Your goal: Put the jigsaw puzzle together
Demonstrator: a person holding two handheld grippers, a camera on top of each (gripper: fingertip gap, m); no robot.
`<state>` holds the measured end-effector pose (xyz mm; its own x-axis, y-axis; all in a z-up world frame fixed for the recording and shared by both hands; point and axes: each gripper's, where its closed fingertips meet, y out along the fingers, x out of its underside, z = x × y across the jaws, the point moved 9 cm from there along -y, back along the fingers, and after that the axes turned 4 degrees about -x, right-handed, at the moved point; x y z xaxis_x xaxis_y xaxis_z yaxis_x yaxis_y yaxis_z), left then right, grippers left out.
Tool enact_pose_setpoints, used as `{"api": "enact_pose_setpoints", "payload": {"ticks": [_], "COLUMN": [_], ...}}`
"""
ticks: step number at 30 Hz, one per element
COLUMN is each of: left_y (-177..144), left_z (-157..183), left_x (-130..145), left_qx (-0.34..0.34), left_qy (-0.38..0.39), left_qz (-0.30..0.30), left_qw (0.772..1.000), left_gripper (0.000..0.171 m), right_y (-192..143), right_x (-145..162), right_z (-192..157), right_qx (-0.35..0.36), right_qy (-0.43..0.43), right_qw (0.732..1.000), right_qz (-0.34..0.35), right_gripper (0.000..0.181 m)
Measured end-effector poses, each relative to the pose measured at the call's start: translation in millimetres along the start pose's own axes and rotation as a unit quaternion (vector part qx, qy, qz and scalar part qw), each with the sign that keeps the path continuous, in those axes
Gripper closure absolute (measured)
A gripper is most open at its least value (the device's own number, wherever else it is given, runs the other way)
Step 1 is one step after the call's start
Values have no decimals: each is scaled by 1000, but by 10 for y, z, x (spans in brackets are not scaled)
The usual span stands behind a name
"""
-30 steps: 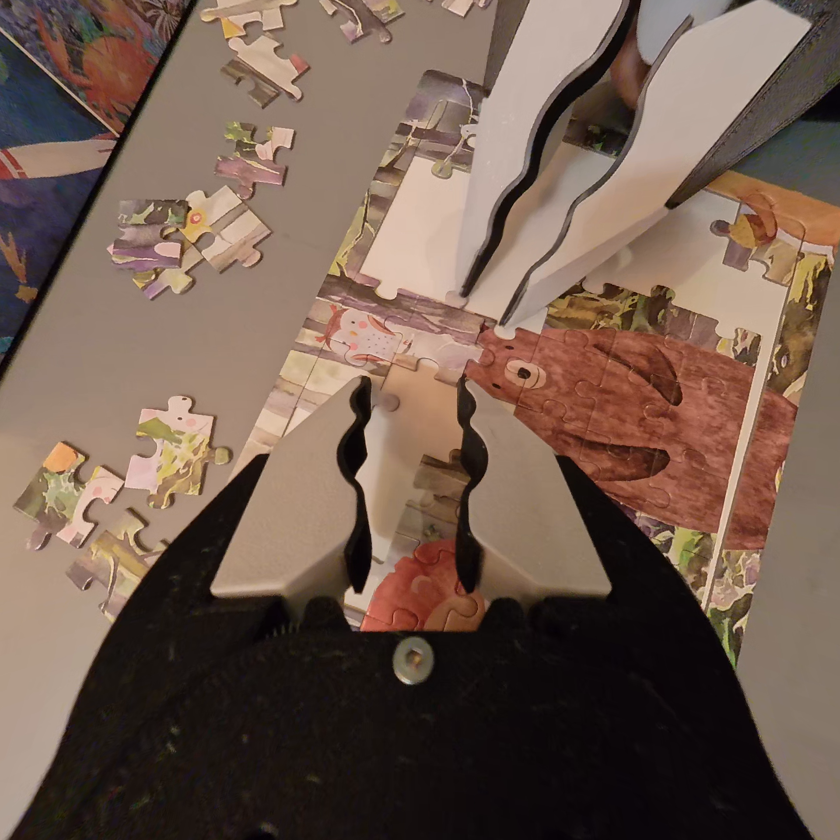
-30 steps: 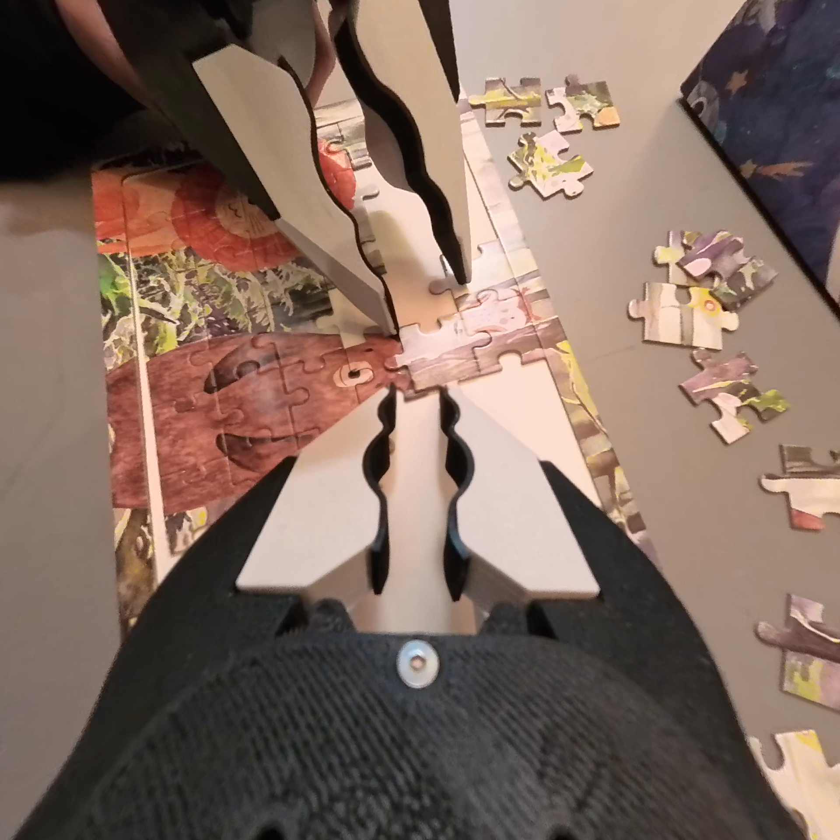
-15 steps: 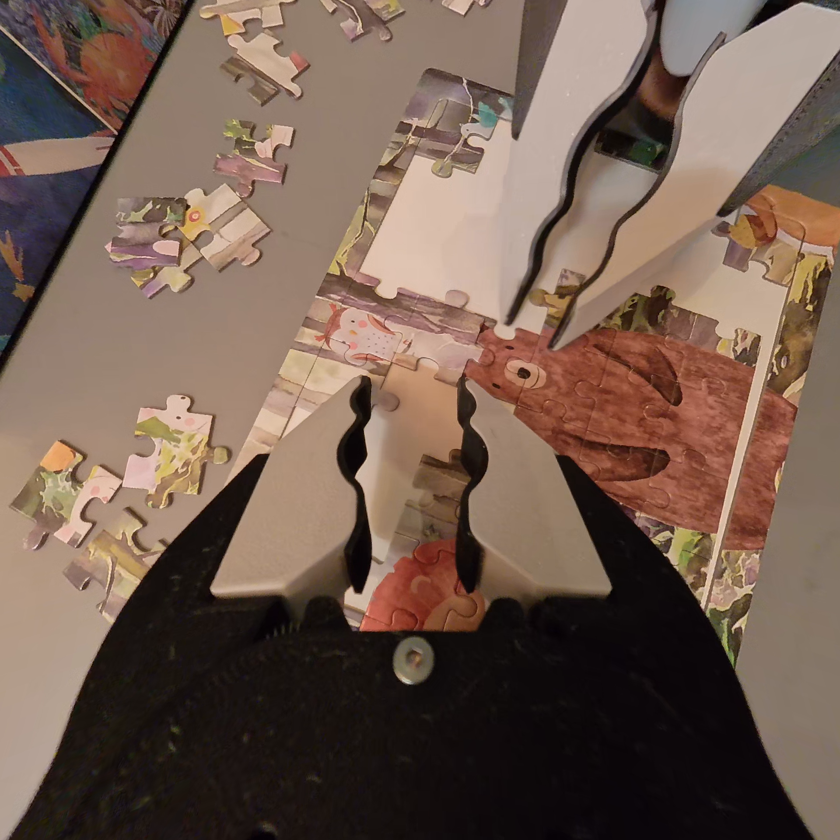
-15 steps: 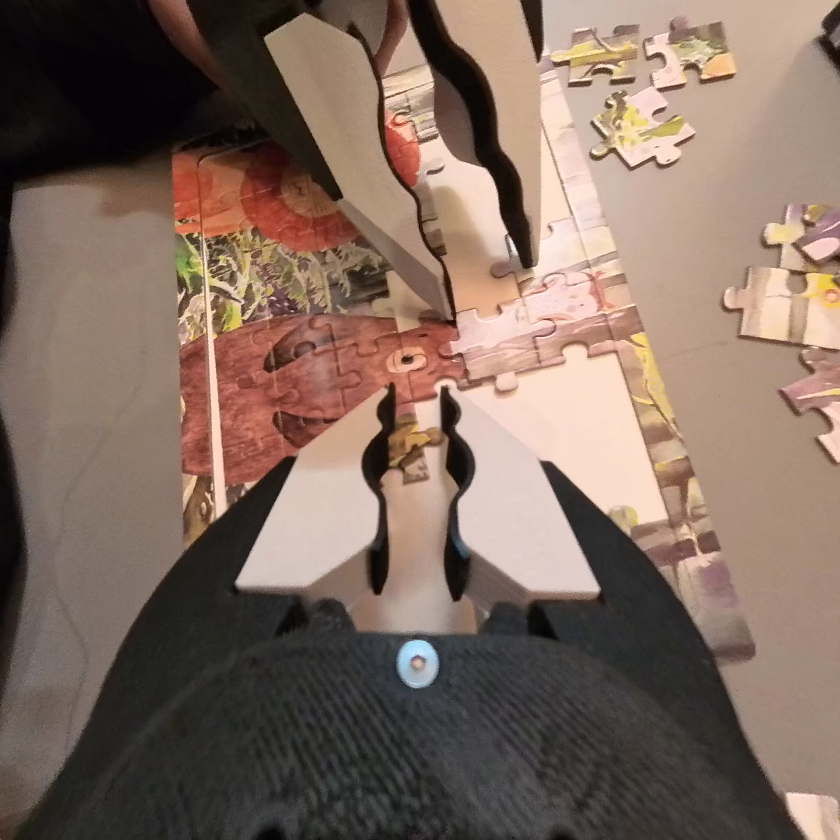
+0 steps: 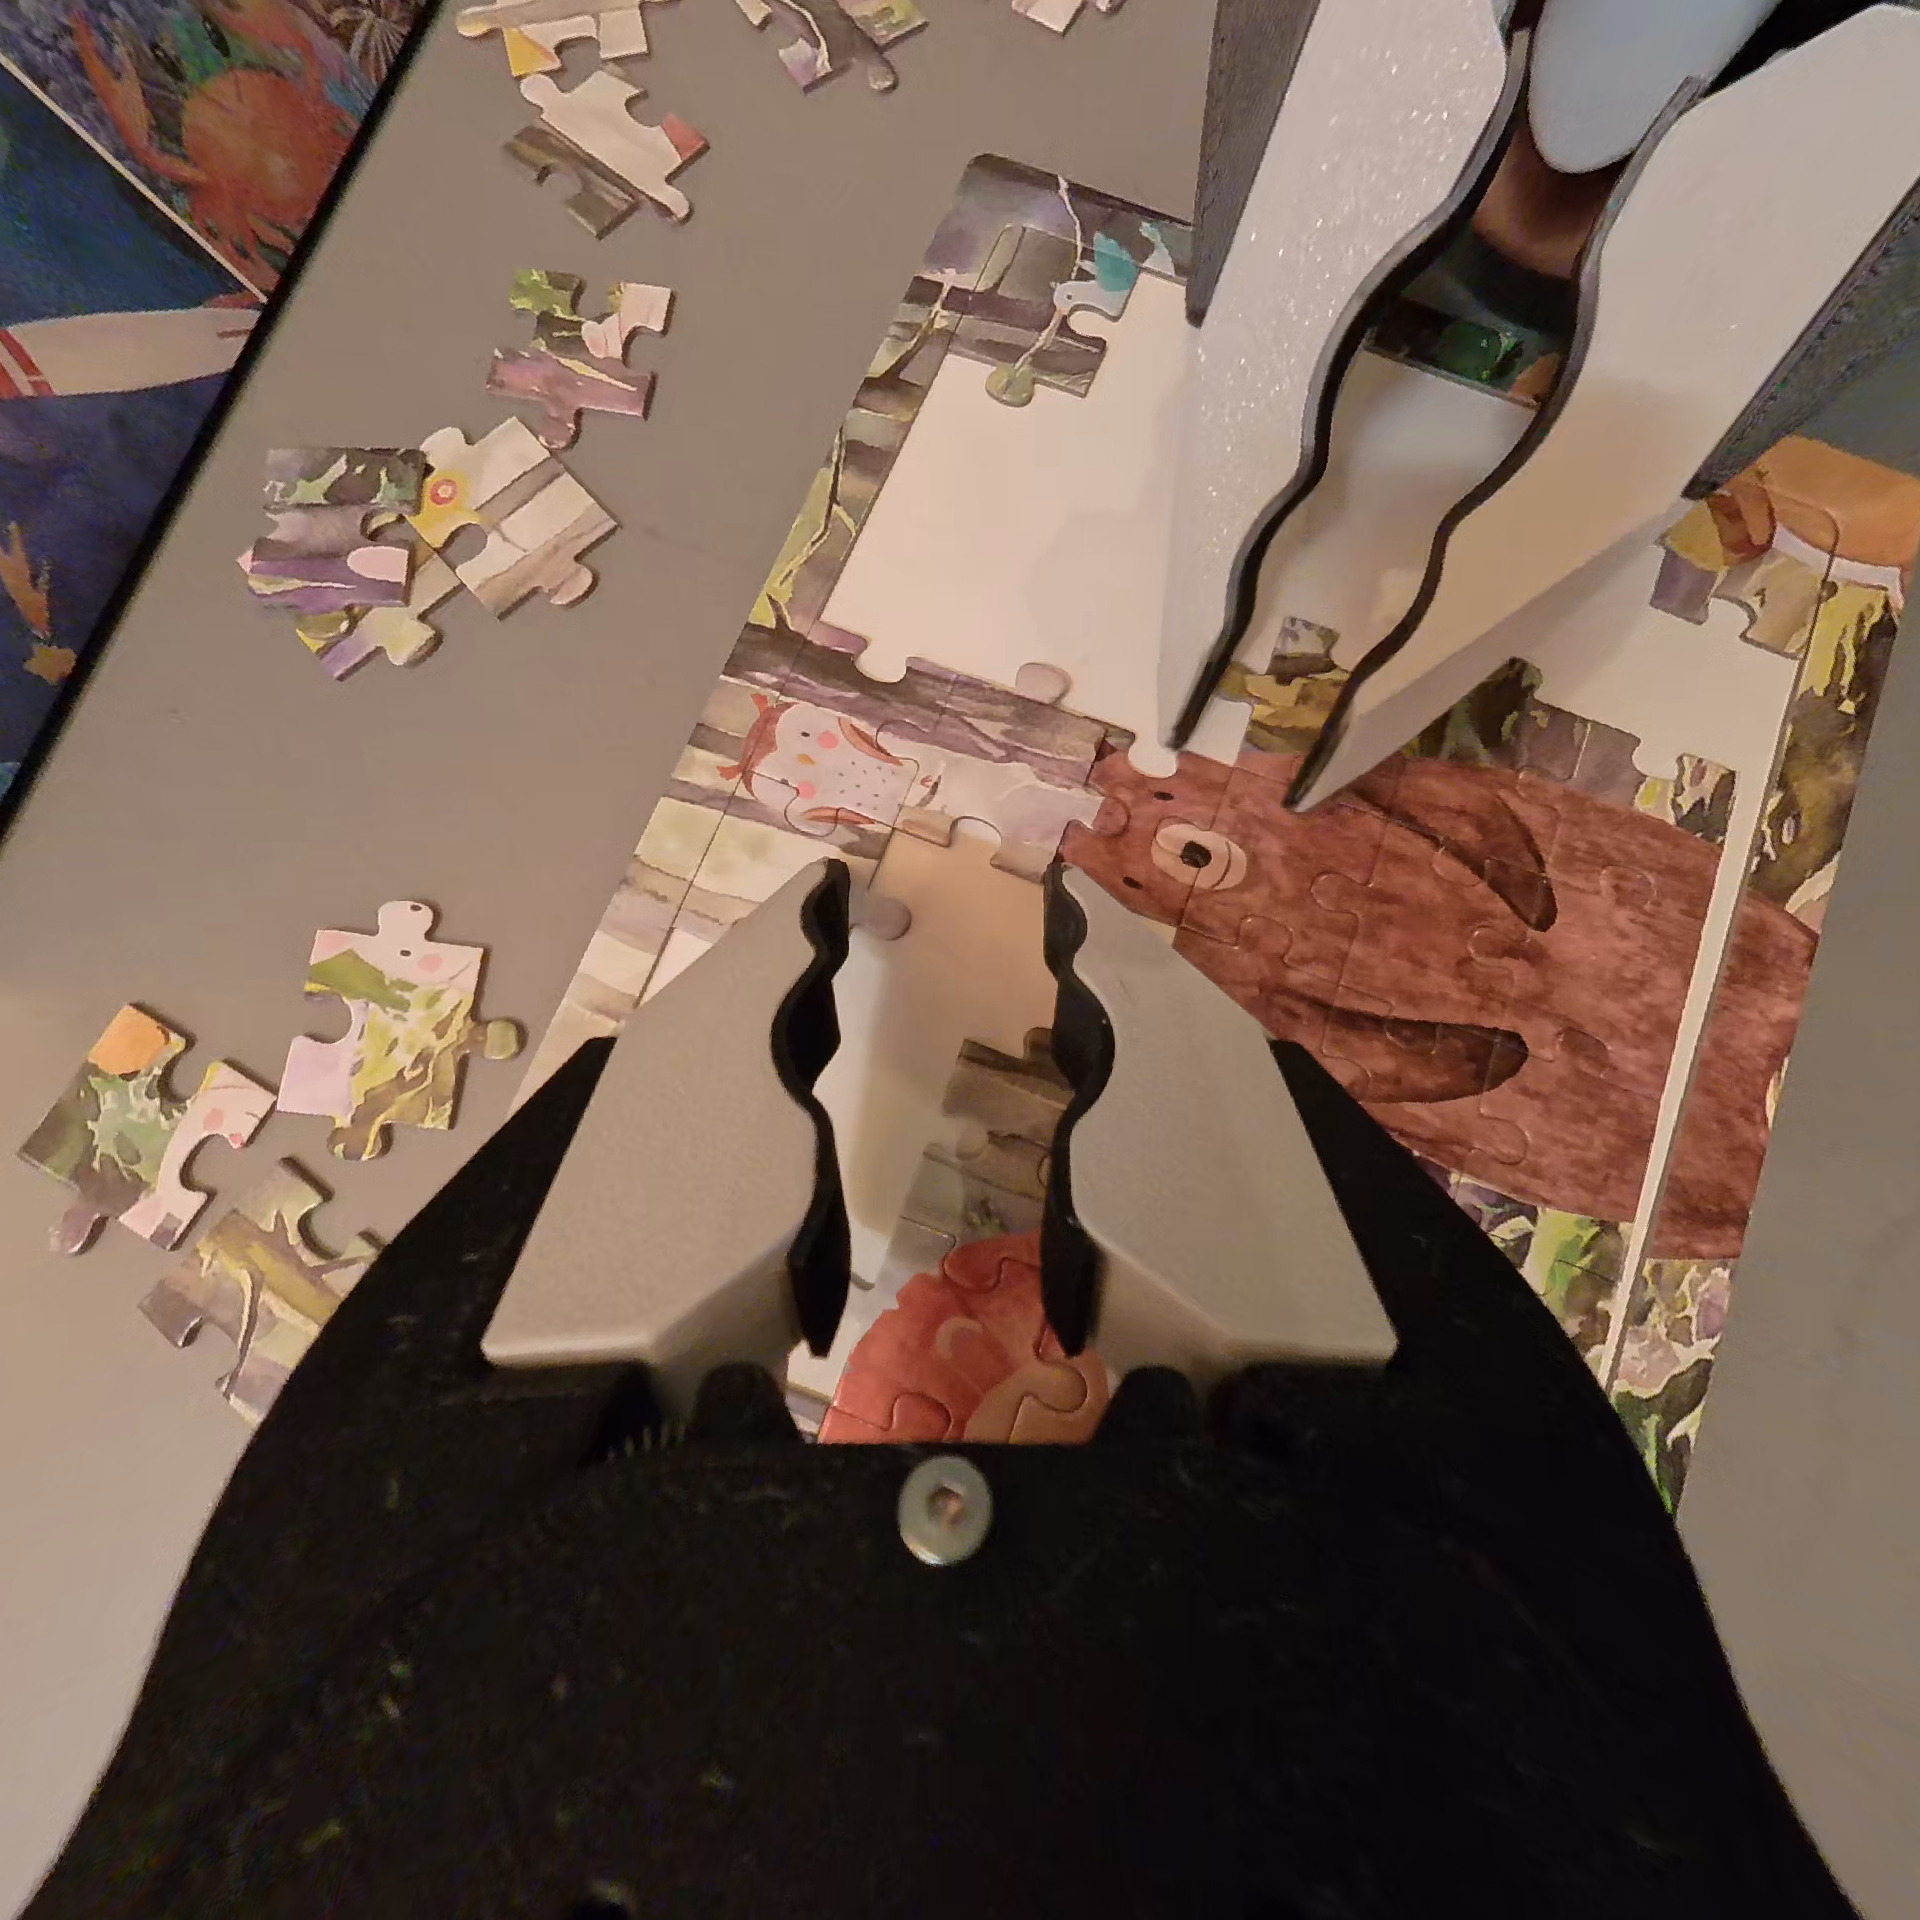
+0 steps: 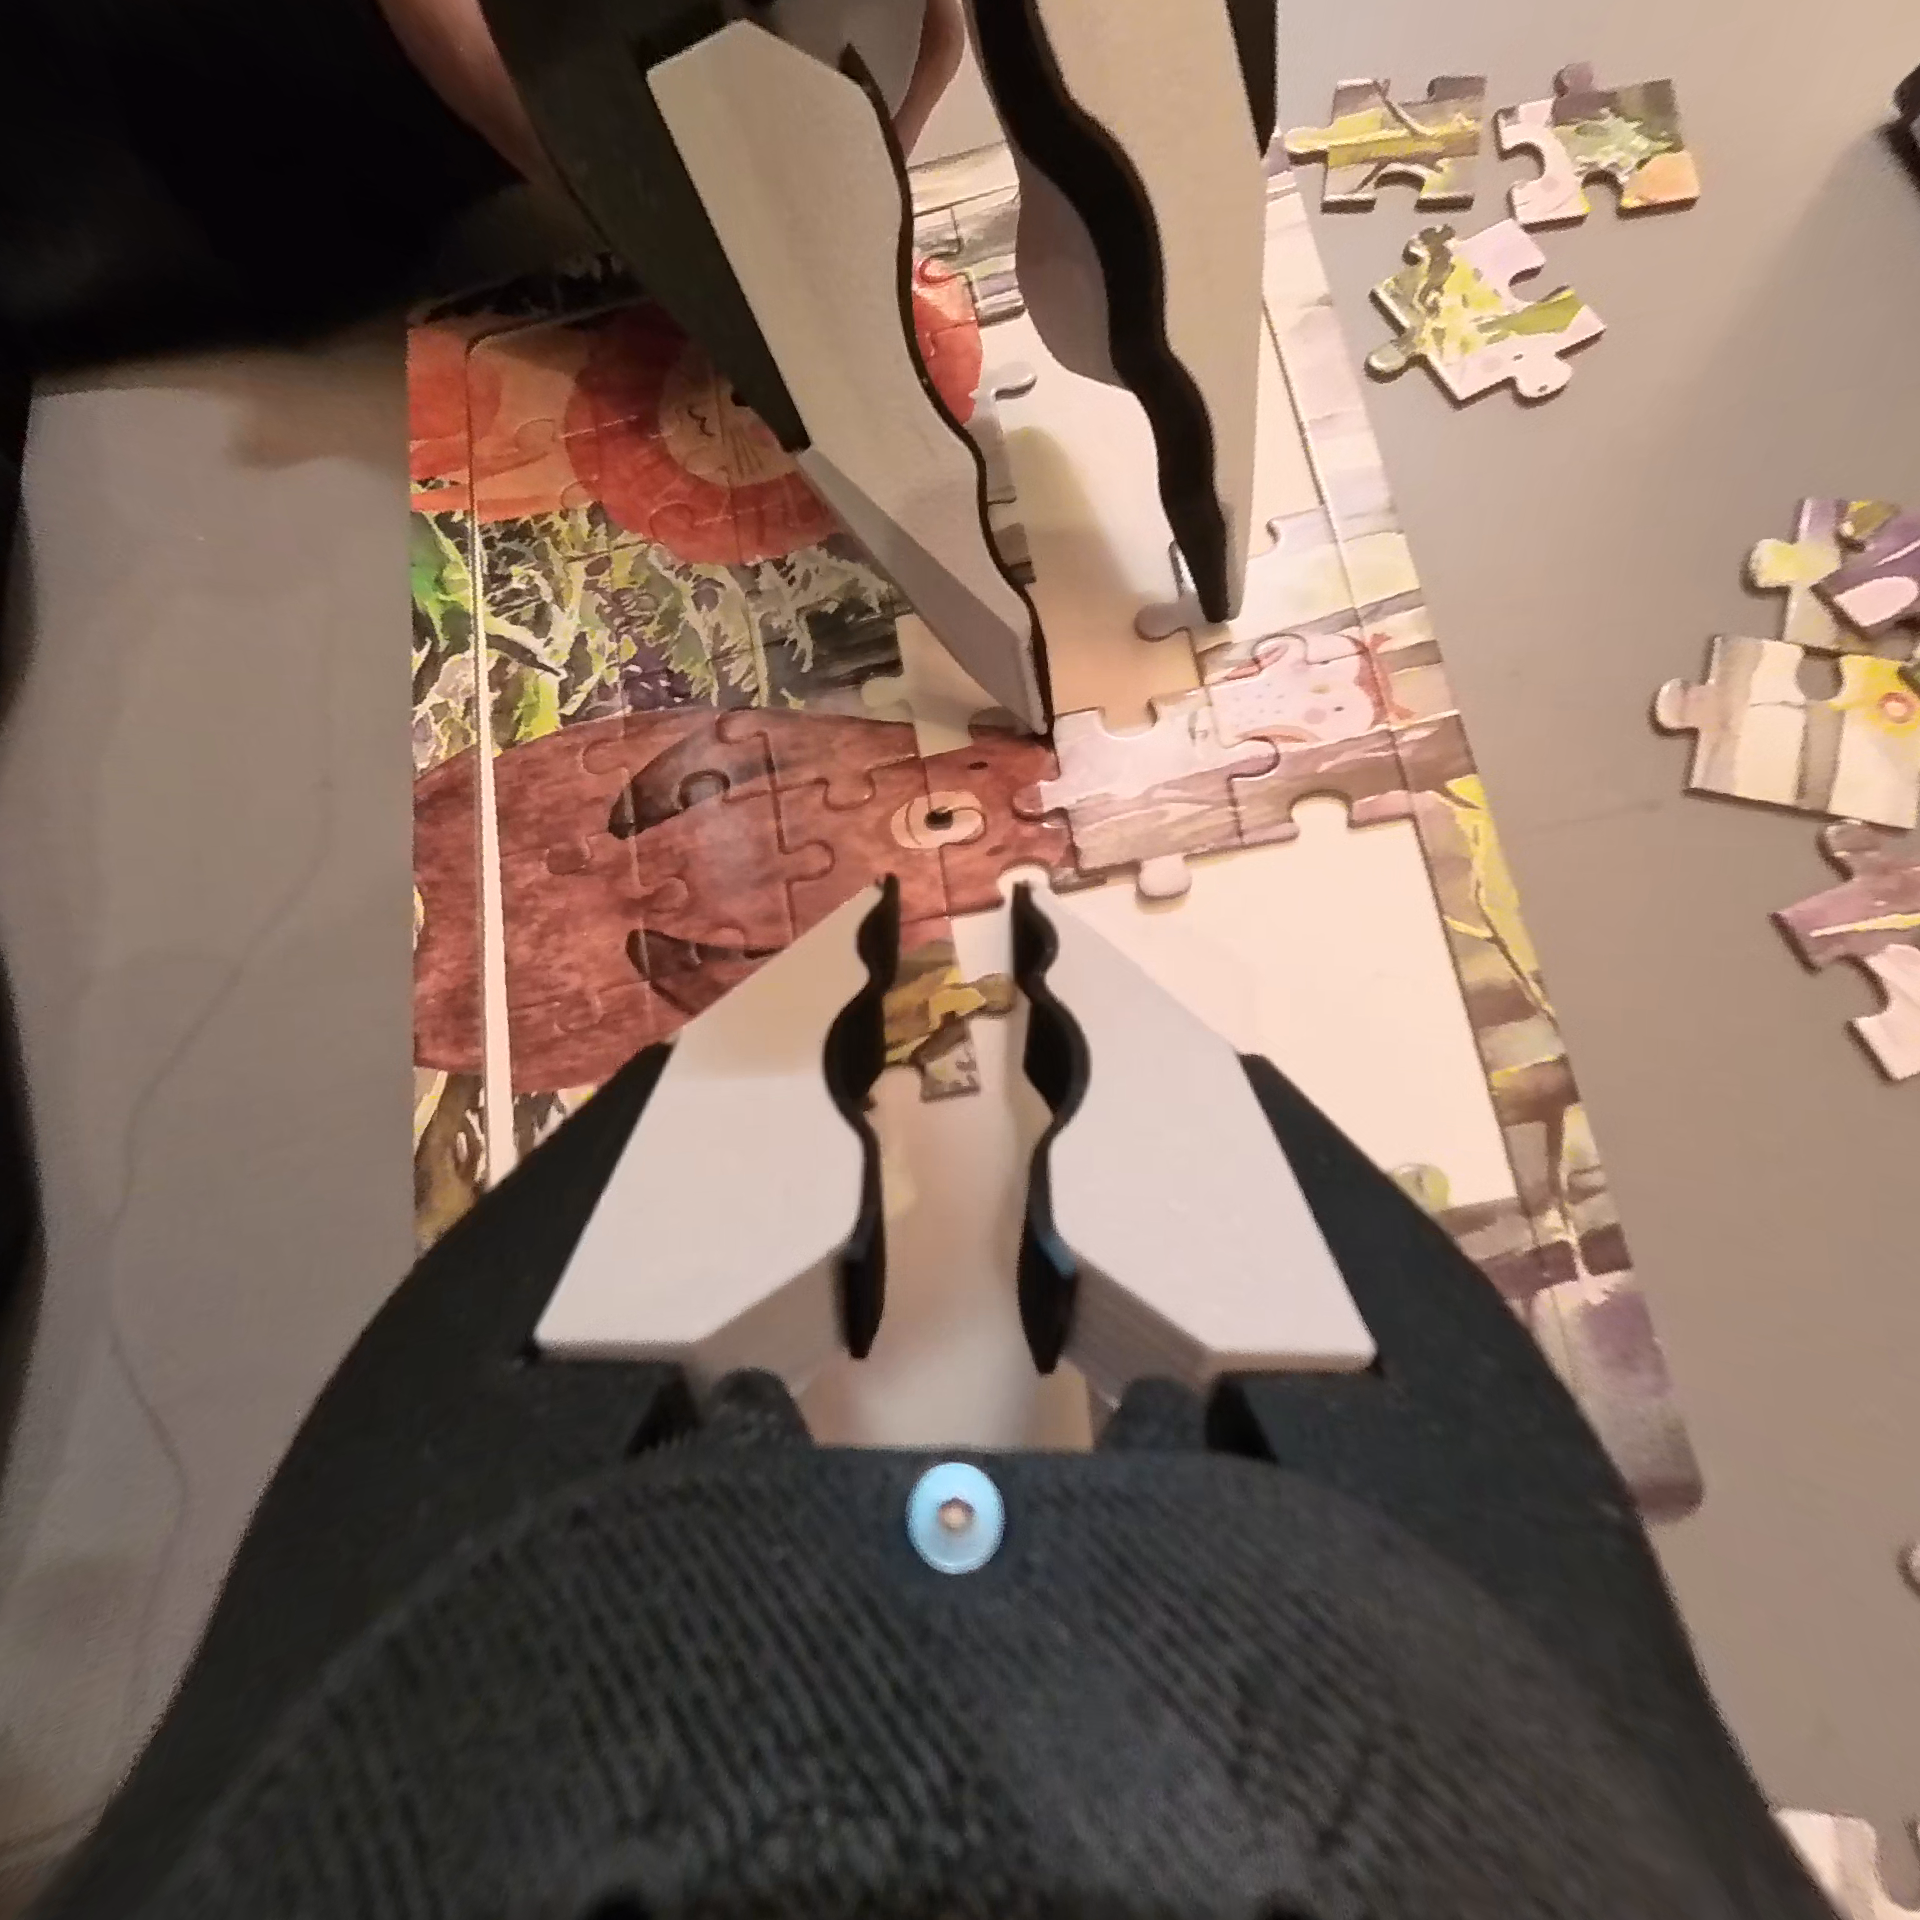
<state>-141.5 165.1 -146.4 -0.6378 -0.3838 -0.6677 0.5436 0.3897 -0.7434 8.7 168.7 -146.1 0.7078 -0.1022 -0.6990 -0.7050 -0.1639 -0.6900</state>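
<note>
Left wrist view: loose pieces (image 5: pixel 400 1044) are scattered on the grey tabletop (image 5: pixel 312 810) at the left, beside the half-built jigsaw puzzle (image 5: pixel 1455 987), which lies flat on the tabletop. The left tool (image 5: pixel 940 883) is held low over the puzzle's bare middle, pointing forward, its fingers set apart with a moderate gap and nothing between them. To the right, the right tool (image 5: pixel 1236 774) is seen reaching down steeply from the top edge, its fingers narrowly parted; one tip rests by the notch above the brown bear (image 5: pixel 1403 935) and the other on the bear's upper edge, with a greenish piece (image 5: pixel 1283 675) lying between them. Right wrist view: the bear (image 6: pixel 675 831) is seen at the left, the right tool (image 6: pixel 956 894) is held over the greenish piece (image 6: pixel 935 1003) with a narrow gap, and the left tool (image 6: pixel 1127 665) comes down from above, tips touching the puzzle. Whether the piece is gripped cannot be told.
</note>
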Motion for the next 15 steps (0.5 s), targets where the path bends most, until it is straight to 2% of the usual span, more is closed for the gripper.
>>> {"api": "enact_pose_setpoints", "payload": {"ticks": [6,10,15], "left_y": [1,0,0], "left_z": [3,2,0], "left_x": [1,2,4], "left_qx": [-1,0,2], "left_qy": [1,-1,-2], "left_qz": [0,1,2], "left_qw": [1000,1000,1000], "left_gripper": [135,134,135], "right_y": [-21,-39,-38], "right_x": [-59,-53,-14], "right_z": [59,91,145], "right_qx": [67,129,103], "right_qy": [-19,-53,-15], "right_qw": [997,990,994], "right_qz": [39,24,35], "right_gripper": [156,155,155]}}
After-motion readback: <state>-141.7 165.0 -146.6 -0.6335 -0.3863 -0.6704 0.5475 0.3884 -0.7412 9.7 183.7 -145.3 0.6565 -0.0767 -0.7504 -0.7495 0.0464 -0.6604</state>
